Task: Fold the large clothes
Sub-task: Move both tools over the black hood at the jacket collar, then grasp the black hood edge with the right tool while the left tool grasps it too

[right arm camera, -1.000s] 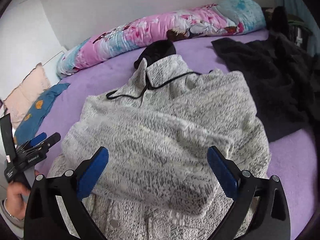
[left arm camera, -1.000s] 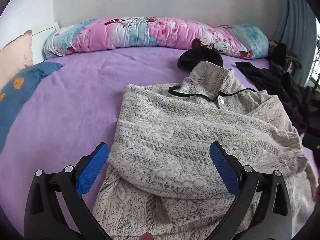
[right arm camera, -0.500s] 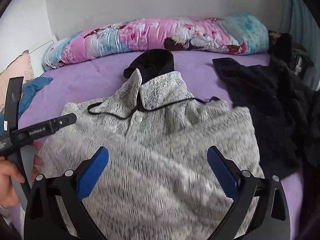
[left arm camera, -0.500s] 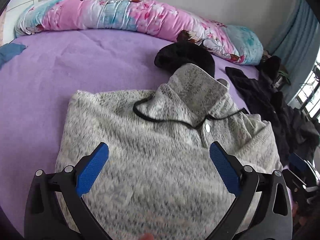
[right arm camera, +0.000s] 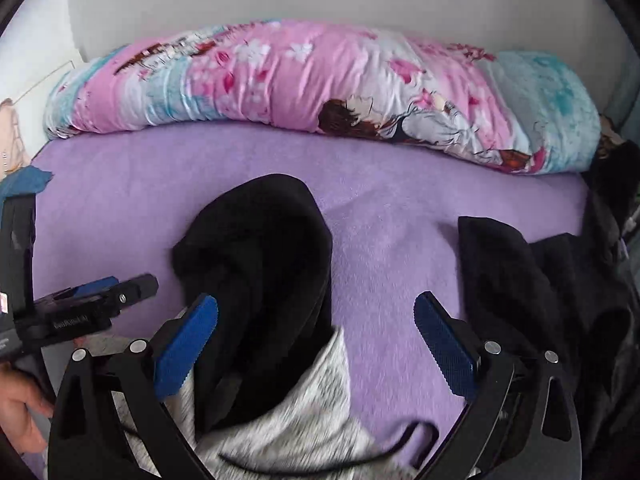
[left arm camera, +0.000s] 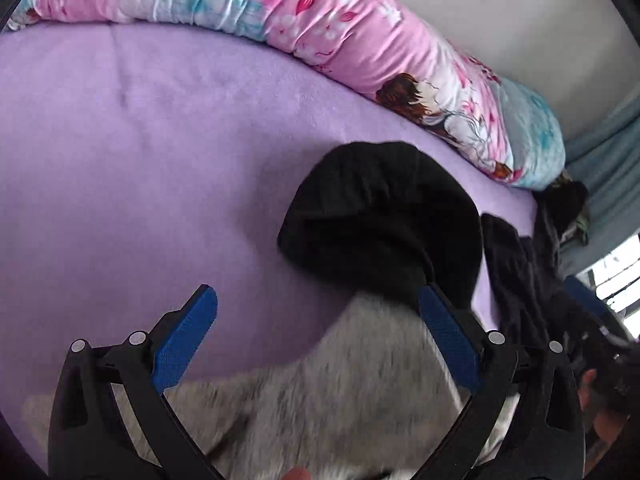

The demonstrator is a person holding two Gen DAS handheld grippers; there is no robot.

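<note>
A grey speckled hoodie (left arm camera: 320,392) lies on the purple bed sheet (left arm camera: 140,168), its black-lined hood (left arm camera: 380,220) spread toward the pillow. My left gripper (left arm camera: 318,316) hovers open over the collar area, nothing between its blue pads (left arm camera: 186,340). In the right wrist view the hood (right arm camera: 264,264) and grey collar (right arm camera: 304,408) with a black drawstring (right arm camera: 400,440) sit low in frame. My right gripper (right arm camera: 316,322) is open and empty above them. The left gripper (right arm camera: 100,300) appears at that view's left edge, held by a hand (right arm camera: 20,412).
A long pink and blue printed pillow (right arm camera: 320,92) lies along the wall at the bed's far side. Dark clothes (right arm camera: 552,300) are heaped on the bed's right side. A blue cushion corner (right arm camera: 24,182) shows at the left. A curtain (left arm camera: 612,152) hangs at the right.
Both grippers have moved forward along the hoodie from its body toward the collar and hood. They stay open. The hoodie itself lies where it was.
</note>
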